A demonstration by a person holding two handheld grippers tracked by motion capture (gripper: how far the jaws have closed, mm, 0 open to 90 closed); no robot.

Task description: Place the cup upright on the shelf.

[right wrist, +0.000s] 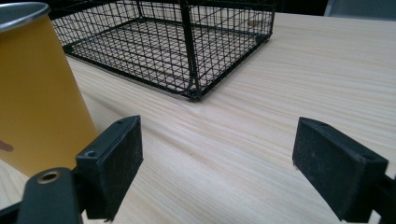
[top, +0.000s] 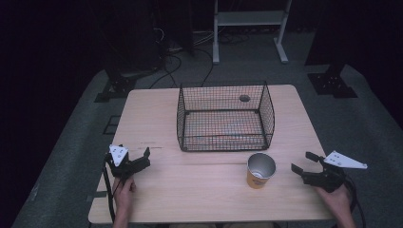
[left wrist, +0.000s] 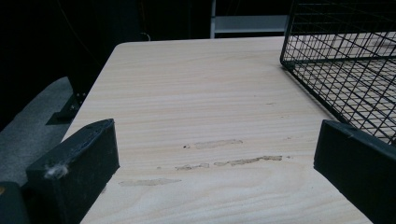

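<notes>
Left gripper (top: 142,159) fingers wide, holding nothing. Right gripper (top: 302,163) fingers wide too, empty, yellow cup (top: 260,171) just beside, on bench (top: 199,190).

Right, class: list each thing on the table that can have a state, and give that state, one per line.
Wire basket: upright, open-topped, empty.
Yellow cup: upright, seemingly empty, outside the basket.
Left gripper: open, holding nothing.
Right gripper: open, holding nothing, beside the cup.
</notes>
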